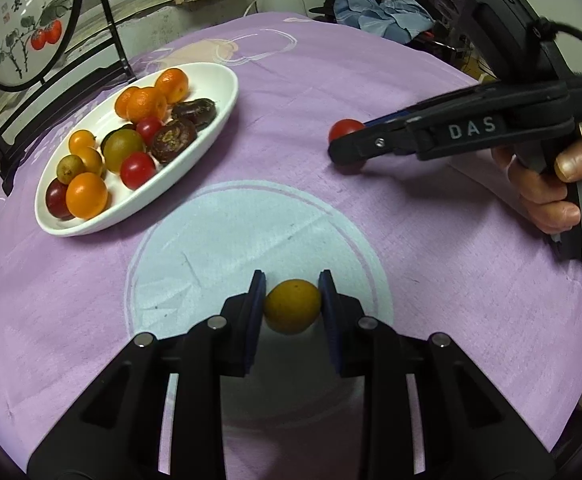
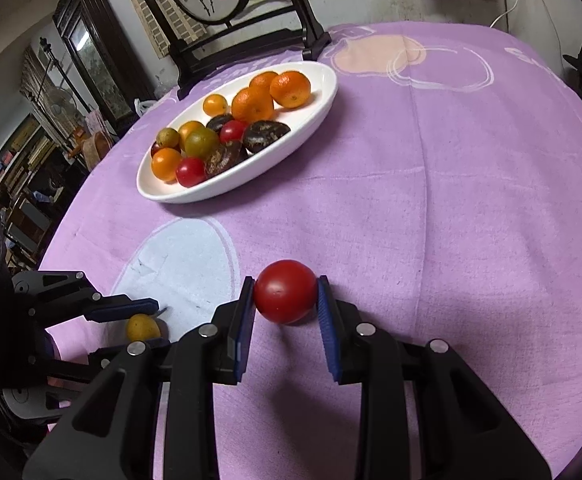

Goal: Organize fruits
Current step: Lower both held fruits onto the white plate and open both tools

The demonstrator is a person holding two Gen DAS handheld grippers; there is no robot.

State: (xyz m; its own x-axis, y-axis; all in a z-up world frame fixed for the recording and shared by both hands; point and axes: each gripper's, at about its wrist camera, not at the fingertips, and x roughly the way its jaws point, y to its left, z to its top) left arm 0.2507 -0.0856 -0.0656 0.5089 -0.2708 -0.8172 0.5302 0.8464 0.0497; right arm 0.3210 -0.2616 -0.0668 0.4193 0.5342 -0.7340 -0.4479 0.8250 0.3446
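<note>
My left gripper (image 1: 292, 295) is shut on a small yellow-orange fruit (image 1: 292, 306) low over the pale circle of the purple tablecloth (image 1: 411, 240). Its blue pads press both sides of the fruit. My right gripper (image 2: 286, 294) is shut on a red cherry tomato (image 2: 286, 291) that rests on the cloth. In the left wrist view the right gripper (image 1: 345, 144) comes in from the right, held by a hand (image 1: 559, 188), with the tomato (image 1: 343, 129) at its tip. The left gripper (image 2: 147, 320) with its yellow fruit (image 2: 142, 328) shows at lower left of the right wrist view.
A white oval plate (image 1: 211, 76) (image 2: 323, 76) holds several oranges, kumquats, red tomatoes and dark fruits, at the far left of the cloth. Behind it stands a round painted screen (image 1: 27, 28) on a black stand (image 2: 251, 40). Blue clothes (image 1: 391, 14) lie beyond the table.
</note>
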